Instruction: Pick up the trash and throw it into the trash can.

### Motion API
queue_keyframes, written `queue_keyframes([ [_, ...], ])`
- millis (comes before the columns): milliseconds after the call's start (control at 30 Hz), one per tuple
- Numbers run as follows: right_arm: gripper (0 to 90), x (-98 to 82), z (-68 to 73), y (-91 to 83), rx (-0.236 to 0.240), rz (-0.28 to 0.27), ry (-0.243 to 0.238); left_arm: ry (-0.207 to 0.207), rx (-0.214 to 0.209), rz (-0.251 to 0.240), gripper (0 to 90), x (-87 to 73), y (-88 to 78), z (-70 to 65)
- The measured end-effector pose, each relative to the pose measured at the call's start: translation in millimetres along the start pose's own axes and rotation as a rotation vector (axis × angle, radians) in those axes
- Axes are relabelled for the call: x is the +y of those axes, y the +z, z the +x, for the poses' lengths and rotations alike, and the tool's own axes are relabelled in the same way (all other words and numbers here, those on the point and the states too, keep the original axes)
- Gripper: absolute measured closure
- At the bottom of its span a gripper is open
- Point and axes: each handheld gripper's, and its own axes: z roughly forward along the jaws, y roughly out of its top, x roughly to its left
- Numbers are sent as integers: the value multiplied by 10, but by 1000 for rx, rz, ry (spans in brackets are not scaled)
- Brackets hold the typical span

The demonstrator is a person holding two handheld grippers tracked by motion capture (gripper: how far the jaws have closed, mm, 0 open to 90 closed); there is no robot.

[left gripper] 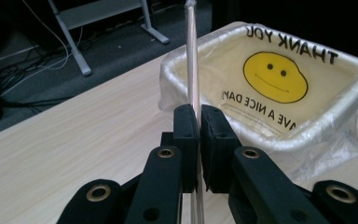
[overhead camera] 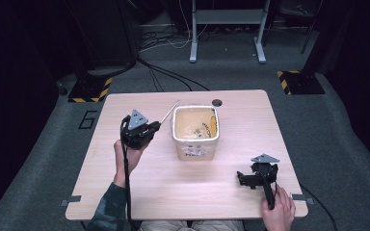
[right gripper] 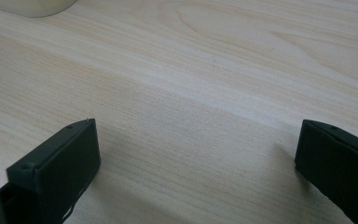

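Pickup done: left gripper (left gripper: 198,123) is clamped on the thin clear plastic straw (left gripper: 192,60), held just beside the bag-lined cream bin (left gripper: 279,140), drop-in left; right gripper (right gripper: 196,158) sits w/ jaws apart, idle on the light wood table (right gripper: 205,70).

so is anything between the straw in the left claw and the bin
Nothing visible. The left claw is shut on the straw, and only bare table and open air lie between it and the bag-lined bin.

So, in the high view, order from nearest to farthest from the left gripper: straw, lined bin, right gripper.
1. Straw: clamped in the left gripper, pointing up-right.
2. Lined bin: just right of it.
3. Right gripper: far right, near the table's front edge.
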Motion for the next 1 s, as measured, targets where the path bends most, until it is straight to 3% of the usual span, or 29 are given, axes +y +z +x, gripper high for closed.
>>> queue_keyframes([
  [200, 0, 0, 0, 0, 0, 0, 0, 8, -15, -4, 850, 93, 53, -21],
  [500, 0, 0, 1, 0, 0, 0, 2, -19, -72, -6, 850, 208, 202, -20],
  [1000, 0, 0, 0, 0, 0, 0, 0, -2, -114, -17, 851, 459, 348, -139],
])
